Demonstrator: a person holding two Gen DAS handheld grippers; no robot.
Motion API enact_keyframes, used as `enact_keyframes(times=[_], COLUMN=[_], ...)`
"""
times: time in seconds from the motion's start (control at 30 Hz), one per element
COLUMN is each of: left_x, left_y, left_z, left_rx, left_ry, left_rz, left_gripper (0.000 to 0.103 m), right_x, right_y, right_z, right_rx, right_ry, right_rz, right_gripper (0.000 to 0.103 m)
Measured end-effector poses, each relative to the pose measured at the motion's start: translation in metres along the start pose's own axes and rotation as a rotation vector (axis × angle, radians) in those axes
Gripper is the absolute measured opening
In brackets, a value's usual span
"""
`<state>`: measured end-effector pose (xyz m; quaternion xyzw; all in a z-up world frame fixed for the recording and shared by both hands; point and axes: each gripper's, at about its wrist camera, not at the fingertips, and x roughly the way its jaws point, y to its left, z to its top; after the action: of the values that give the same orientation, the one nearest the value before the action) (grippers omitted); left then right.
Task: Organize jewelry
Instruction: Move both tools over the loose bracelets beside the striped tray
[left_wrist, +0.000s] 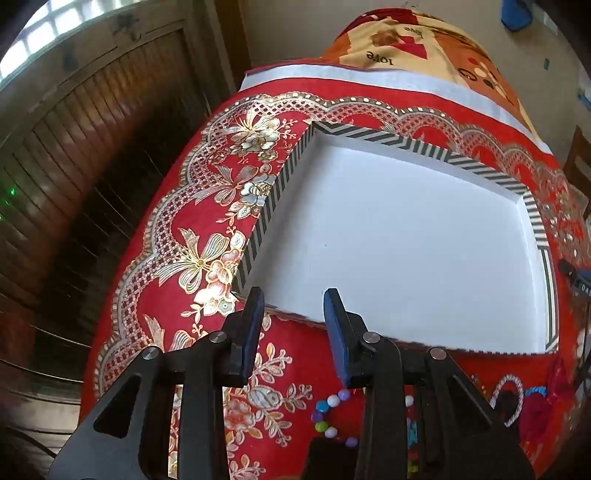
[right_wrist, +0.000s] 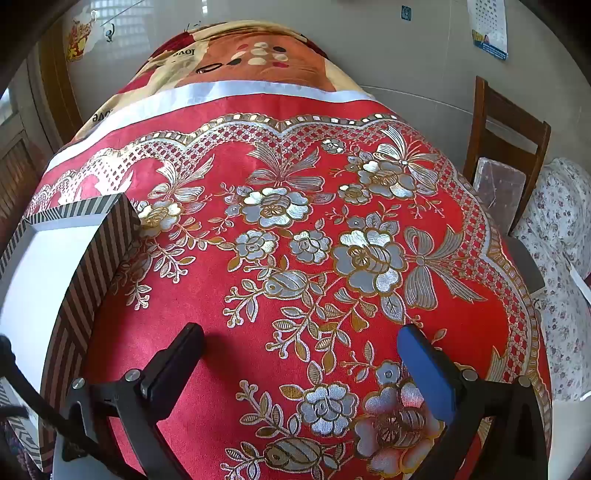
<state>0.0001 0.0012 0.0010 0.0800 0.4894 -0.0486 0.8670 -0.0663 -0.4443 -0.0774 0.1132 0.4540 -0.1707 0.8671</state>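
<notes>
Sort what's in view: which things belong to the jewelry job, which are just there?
Job:
- striped tray, nothing in it
- bead bracelet near the left gripper
- sparkly bangle
- right gripper, open, holding nothing

Just there:
- floral tablecloth
- patterned blanket
- wooden chair
- wall calendar

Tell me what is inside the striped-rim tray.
The striped-rim tray shows only a bare white floor with a few tiny dark specks. Its near edge is partly covered by the left gripper's fingers.

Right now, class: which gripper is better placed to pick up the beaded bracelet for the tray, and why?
Left. The left gripper hangs just above the beaded bracelet, beside the tray. The right gripper, wide open, faces only bare tablecloth.
</notes>
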Motion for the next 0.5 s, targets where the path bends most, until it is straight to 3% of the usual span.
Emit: enact_keyframes(times=[0.07,0.13,0.3,0.5], left_x=[-0.01,-0.014,-0.027,-0.044], left_y=[-0.012,-0.013,-0.007,-0.008], left_z=[-0.008,-0.012,-0.022,-0.037], left_rx=[0.027,0.02,0.01,-0.01], left_ry=[-0.029,-0.018,-0.006,-0.002], left_rz=[0.033,0.014,-0.033,-0.045], left_gripper=[0.033,0.033,0.033,0.033], right_x=[0.0,-0.001,-0.009,-0.07], right_y=[0.0,-0.001,0.001,0.02], right_z=[0.0,-0.001,-0.005,-0.033], right_rx=[0.003,0.005,-0.004,-0.019], right_ry=[-0.001,0.006,0.129,0.113], right_rz=[0.004,0.006,0.01,-0.005], right_gripper=[0.103,0.103,0.103,0.101])
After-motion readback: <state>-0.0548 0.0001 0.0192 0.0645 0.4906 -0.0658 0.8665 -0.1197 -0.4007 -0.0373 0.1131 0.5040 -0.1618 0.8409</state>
